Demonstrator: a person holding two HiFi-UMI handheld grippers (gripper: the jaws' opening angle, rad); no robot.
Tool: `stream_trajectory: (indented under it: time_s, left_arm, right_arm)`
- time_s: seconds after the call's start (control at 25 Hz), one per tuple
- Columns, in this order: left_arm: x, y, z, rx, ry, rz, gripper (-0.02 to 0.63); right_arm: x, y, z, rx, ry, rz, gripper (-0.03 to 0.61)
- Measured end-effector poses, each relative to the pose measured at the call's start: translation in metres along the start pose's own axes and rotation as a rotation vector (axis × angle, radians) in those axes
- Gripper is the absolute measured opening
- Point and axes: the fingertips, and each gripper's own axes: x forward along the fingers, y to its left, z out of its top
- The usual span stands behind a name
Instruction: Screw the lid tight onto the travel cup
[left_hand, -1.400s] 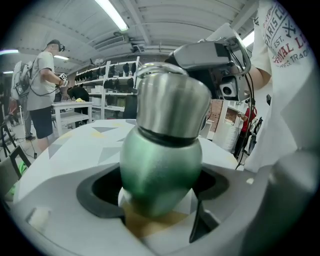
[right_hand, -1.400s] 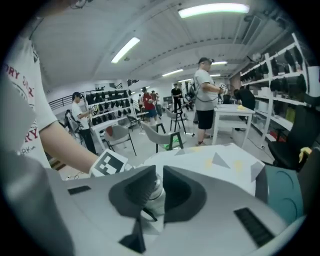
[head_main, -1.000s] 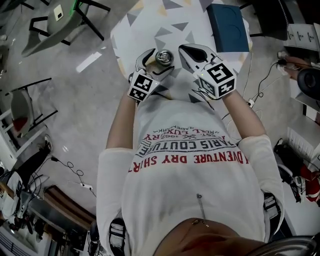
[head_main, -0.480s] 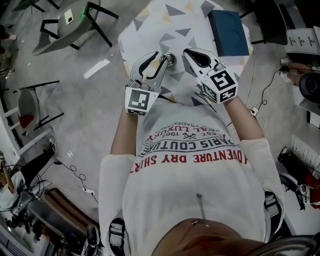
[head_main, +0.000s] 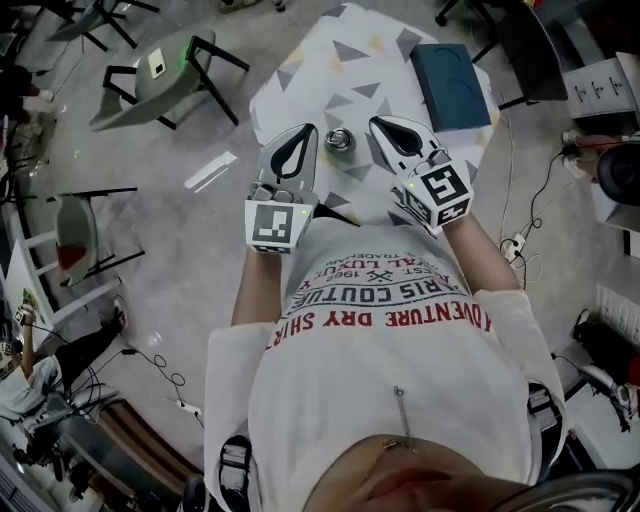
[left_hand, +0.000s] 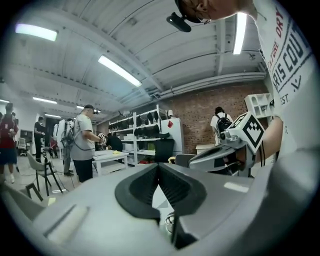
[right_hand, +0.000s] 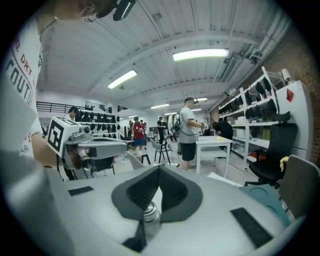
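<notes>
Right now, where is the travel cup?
In the head view, the travel cup stands on the patterned table between the left gripper and the right gripper, held by neither.

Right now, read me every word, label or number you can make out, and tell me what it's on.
"ADVENTURE DRY SHIR": red, upside down on the person's white shirt.
"ARIS COUTU": dark, the row above it in the head view, ends cut off.
Small print above that: too small to read.

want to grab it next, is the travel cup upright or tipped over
Upright: the travel cup stands on the patterned table, its round top facing straight up toward the head view.
</notes>
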Motion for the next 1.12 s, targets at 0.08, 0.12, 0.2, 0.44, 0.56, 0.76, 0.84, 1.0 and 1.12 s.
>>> stream_trajectory:
  time_s: [0.08, 0.12, 0.2, 0.44, 0.56, 0.76, 0.84, 1.0, 1.12]
  left_arm:
    - [-0.003, 0.005, 0.005, -0.014, -0.002, 0.020, 0.011]
    - [-0.003, 0.007, 0.008, -0.010, -0.002, 0.026, 0.011]
    - [-0.001, 0.010, 0.013, -0.003, -0.004, 0.039, 0.012]
    - [-0.001, 0.016, 0.026, -0.041, -0.048, 0.068, 0.012]
    - [-0.001, 0.019, 0.029, -0.044, -0.058, 0.078, 0.012]
    - [0.001, 0.020, 0.027, -0.033, -0.049, 0.073, 0.012]
    - [0.001, 0.021, 0.027, -0.039, -0.049, 0.075, 0.012]
    - [0.003, 0.023, 0.024, -0.045, -0.042, 0.072, 0.012]
    - [0.005, 0.023, 0.024, -0.044, -0.037, 0.068, 0.012]
  right_arm:
    - [-0.002, 0.000, 0.008, 0.002, -0.022, -0.004, 0.011]
    - [-0.003, 0.000, 0.011, 0.000, -0.031, -0.005, 0.011]
    - [-0.003, 0.001, 0.016, -0.007, -0.042, -0.008, 0.011]
    - [-0.003, 0.007, 0.021, -0.017, -0.054, -0.002, 0.009]
    - [-0.004, 0.008, 0.023, -0.016, -0.061, -0.008, 0.009]
    - [-0.004, 0.004, 0.023, 0.004, -0.065, -0.026, 0.009]
    - [-0.004, 0.003, 0.023, 0.004, -0.067, -0.032, 0.009]
    - [-0.003, 0.001, 0.026, 0.003, -0.068, -0.041, 0.009]
    - [-0.001, -0.001, 0.026, 0.004, -0.067, -0.048, 0.009]
